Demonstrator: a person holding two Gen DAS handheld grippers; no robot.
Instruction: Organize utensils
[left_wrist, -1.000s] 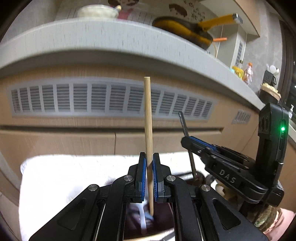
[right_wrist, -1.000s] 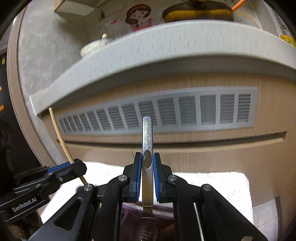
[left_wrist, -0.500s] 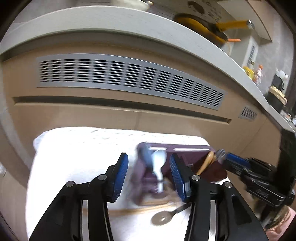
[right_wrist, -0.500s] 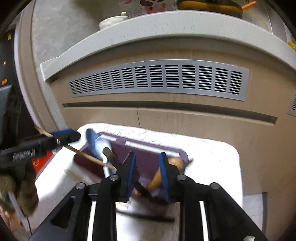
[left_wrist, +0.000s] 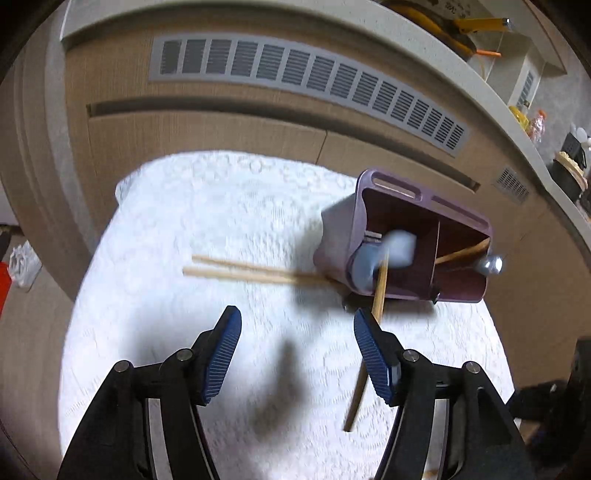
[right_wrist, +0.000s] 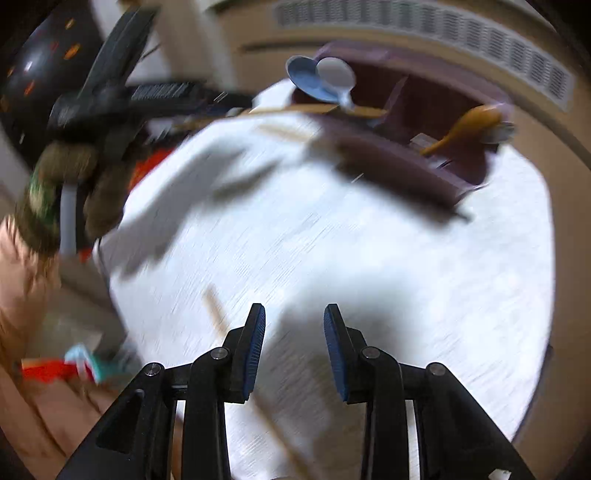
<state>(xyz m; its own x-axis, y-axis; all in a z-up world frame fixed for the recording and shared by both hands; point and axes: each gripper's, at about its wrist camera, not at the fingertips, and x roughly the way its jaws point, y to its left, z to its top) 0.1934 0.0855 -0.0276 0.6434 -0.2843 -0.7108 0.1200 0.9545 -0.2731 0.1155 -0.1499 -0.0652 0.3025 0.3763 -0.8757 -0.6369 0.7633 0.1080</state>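
A wood-fronted kitchen counter with a long grey vent grille backs a white textured cloth, on which a purple utensil caddy stands ahead and to the right of the left gripper. That gripper's blue pads are spread wide with nothing between them; a second ago they pinched a wooden chopstick upright. One chopstick now slants from the caddy's left compartment down behind the right finger; whether they touch cannot be told. A pair of chopsticks lies flat on the cloth, left of the caddy. A pale blue spoon sits in the left compartment, a wooden spoon in the right. The right gripper also stands parted and empty, the metal utensil it clamped earlier gone from it; its view is motion-blurred, with the caddy far ahead. No writing is legible.
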